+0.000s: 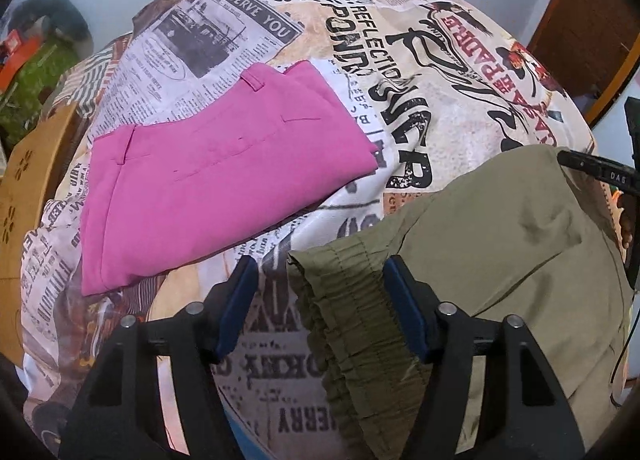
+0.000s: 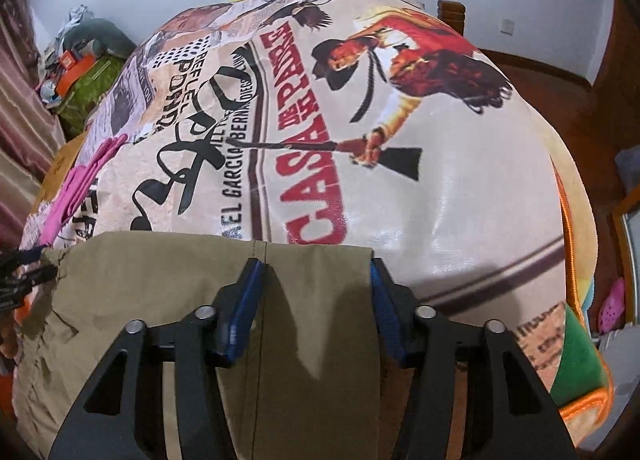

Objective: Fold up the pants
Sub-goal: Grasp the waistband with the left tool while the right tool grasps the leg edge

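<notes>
One pink pair (image 1: 224, 163) folded; olive pants (image 1: 500, 244) part-folded on bed (image 1: 440, 71), more folds left; left gripper (image 1: 320, 300) and right gripper (image 2: 316, 300) fingers open, straddling cloth

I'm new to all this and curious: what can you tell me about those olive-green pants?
The olive-green pants look like thin, slightly creased woven cloth with a gathered elastic band at one end. They lie flat on the printed bedspread, apart from the folded pink pants. Each hand-held gripper, left and right, straddles an edge with blue pads.

Olive pants (image 1: 500, 227) and folded pink pants (image 1: 208, 179) lie on printed sheet (image 1: 440, 71).
</notes>
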A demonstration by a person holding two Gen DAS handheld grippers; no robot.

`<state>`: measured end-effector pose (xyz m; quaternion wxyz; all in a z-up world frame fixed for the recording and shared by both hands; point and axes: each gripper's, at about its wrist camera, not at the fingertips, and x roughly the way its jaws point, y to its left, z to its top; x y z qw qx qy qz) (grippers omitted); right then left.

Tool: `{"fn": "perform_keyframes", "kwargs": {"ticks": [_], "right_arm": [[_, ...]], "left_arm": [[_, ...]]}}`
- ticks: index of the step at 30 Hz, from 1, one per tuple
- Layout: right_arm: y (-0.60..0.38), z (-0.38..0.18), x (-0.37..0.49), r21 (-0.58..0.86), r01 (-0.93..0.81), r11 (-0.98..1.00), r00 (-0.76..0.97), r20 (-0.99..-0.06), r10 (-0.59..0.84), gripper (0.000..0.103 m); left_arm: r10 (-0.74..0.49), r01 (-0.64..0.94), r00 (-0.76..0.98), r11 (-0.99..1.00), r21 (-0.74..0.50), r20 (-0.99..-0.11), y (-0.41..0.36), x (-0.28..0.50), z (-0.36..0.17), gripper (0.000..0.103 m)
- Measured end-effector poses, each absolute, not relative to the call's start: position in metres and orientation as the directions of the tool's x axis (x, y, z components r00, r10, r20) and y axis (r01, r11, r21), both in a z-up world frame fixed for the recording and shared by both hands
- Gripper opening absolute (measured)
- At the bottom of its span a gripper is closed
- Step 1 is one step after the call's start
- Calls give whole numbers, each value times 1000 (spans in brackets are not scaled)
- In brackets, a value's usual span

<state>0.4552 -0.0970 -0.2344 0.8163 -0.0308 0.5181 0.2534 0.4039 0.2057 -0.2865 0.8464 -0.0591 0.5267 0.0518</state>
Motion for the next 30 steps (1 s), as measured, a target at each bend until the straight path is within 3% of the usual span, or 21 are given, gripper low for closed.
{"fn": "perform_keyframes", "kwargs": {"ticks": [2, 7, 9, 13, 15, 17, 22, 27, 28, 30], "right_arm": [[-97, -236, 456, 194, -437, 878, 345, -866, 362, 29], [-99, -237, 455, 175, -415, 893, 370, -864, 341, 12], [-101, -236, 453, 174, -420, 891, 374, -861, 345, 12], [-102, -236, 449, 163, -426, 890, 387, -856, 342, 10], [-102, -235, 448, 160, -425, 891, 392, -855, 340, 9], [-103, -234, 448, 157, -424, 892, 398, -852, 340, 7], [-103, -227, 446, 139, -436, 889, 419, -843, 337, 5], [-101, -220, 442, 113, -445, 888, 439, -837, 326, 4], [-102, -217, 441, 107, -446, 889, 449, -832, 325, 4], [-103, -210, 440, 97, -445, 890, 466, -824, 323, 4]], "left_arm": [[31, -172, 447, 984, -52, -894, 207, 402, -286, 56], [69, -191, 455, 981, -22, -888, 199, 394, -282, 43], [63, -180, 455, 983, -22, -888, 196, 391, -280, 33], [29, -156, 427, 987, -42, -904, 193, 392, -286, 32], [23, -159, 427, 986, -50, -904, 195, 396, -289, 34], [21, -167, 431, 984, -56, -902, 199, 400, -290, 47], [-39, -182, 430, 975, -129, -902, 208, 409, -295, 47], [23, -166, 449, 984, -58, -893, 198, 406, -291, 39], [39, -169, 456, 985, -44, -889, 197, 405, -289, 29], [63, -170, 467, 985, -20, -882, 196, 403, -282, 22]]}}
